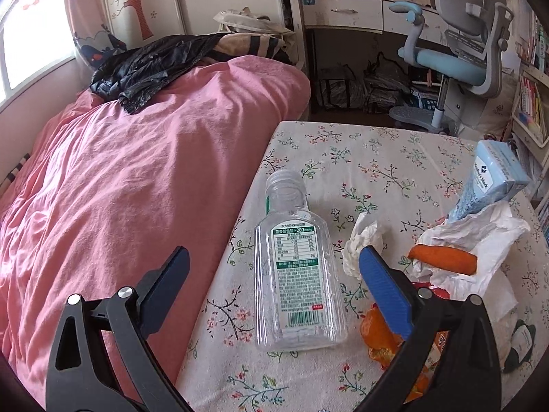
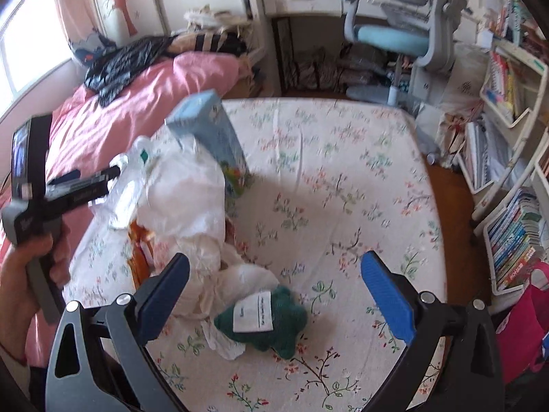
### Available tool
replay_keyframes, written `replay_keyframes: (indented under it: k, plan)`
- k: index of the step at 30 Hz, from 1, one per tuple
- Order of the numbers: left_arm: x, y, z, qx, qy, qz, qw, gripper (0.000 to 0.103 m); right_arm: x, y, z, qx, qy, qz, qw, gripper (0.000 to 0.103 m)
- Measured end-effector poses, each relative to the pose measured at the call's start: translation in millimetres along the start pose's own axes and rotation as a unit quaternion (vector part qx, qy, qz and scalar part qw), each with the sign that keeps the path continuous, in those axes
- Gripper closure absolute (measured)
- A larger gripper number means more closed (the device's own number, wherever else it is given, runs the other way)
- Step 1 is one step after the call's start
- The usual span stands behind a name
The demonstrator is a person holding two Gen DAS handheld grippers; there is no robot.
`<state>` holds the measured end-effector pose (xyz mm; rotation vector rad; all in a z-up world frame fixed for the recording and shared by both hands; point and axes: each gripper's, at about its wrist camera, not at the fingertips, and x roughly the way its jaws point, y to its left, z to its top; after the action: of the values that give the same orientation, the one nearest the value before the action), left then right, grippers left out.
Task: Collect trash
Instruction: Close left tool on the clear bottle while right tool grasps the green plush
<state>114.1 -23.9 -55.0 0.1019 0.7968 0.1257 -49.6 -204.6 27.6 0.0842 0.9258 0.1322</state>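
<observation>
Your left claw [image 1: 274, 267] has black arms, silver screws and ribbed blue pads. Your right claw [image 2: 274, 271] matches it.

The orange wrapper [image 1: 381, 340] lies partly hidden behind the left hand-held gripper [image 1: 274, 274] finger.

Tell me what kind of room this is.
Most likely a child's bedroom: a bed with a floral sheet and pink duvet, a desk with a blue chair, and shelves of books.
</observation>
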Motion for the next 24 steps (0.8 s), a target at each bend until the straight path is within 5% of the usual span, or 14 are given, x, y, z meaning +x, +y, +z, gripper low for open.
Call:
replay_keyframes:
  k: [9, 12, 17, 24]
  plan:
    - [35.5, 7.6, 3.3, -0.003, 0.050, -0.008, 0.9987, 0.022, 29.4, -2.4, -22.1, -0.034, 0.110, 0.028, 0.993, 0.007]
    - [40.7, 12.6, -0.3, -0.013, 0.066, -0.029, 0.9973, 0.046, 30.5, -1.7, -28.2, -0.033, 0.122, 0.042, 0.991, 0.009]
    - [38.7, 16.7, -5.2, -0.024, 0.073, -0.058, 0.9954, 0.051, 30.2, -7.8, -32.6, -0.009, 0.126, 0.081, 0.989, 0.045]
    - [17.8, 35.9, -4.8, -0.064, 0.063, -0.092, 0.9917, 0.051, 11.8, -22.8, -23.2, 0.038, 0.080, 0.108, 0.990, 0.058]
